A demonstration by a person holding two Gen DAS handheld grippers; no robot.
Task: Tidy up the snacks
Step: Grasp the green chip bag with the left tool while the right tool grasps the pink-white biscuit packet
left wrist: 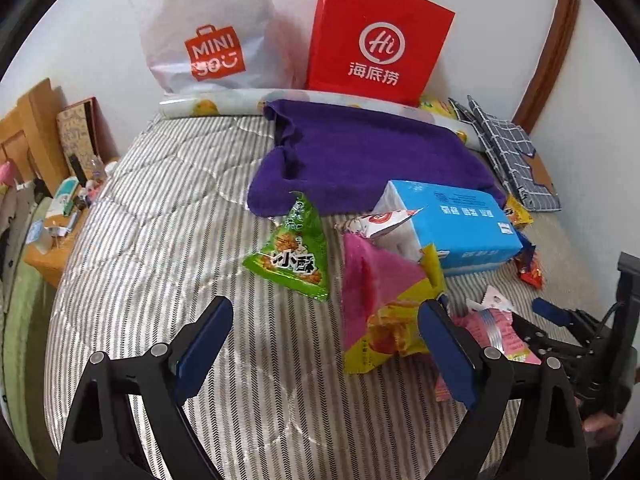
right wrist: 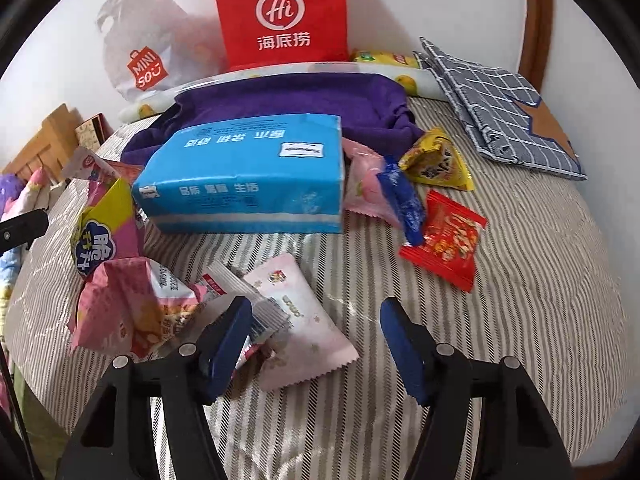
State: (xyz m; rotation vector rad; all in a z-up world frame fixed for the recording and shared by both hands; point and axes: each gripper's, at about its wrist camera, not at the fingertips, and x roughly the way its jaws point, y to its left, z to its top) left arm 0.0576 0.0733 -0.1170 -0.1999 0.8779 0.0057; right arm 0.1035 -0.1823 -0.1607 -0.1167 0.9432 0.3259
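Step in hand: judged from the poses, the start of a pick. Both grippers angle down over snacks scattered on the striped bed (left wrist: pixel 160 248), nothing lifted yet.
Left gripper (left wrist: pixel 326 346): released, jaws wide, only bedding between them; the pink-and-yellow snack bag (left wrist: pixel 376 300) stands just beside its right-hand pad.
Right gripper (right wrist: pixel 316 344): released, partly closed around the pale pink wrapped snack (right wrist: pixel 300 320); the left-hand pad sits at the packet's edge, the other stands clear of it.
Next move: probably the right gripper needs to close until both pads pinch the pink packet, then lift; the thin wrapper may slip or crumple.
Other snacks: green triangular pack (left wrist: pixel 294 250), red packet (right wrist: pixel 450 240), blue wrapped bar (right wrist: pixel 402 200), yellow triangular pack (right wrist: pixel 438 162), all near the blue tissue pack (right wrist: pixel 248 176).
Writing: white bag (left wrist: pixel 204 36) reads "MINISO"; red paper bag (left wrist: pixel 376 40) reads "Hi 海底捞"; the green pack shows "小酥".
Likely destination: cannot tell; possibly one of the bags by the wall.
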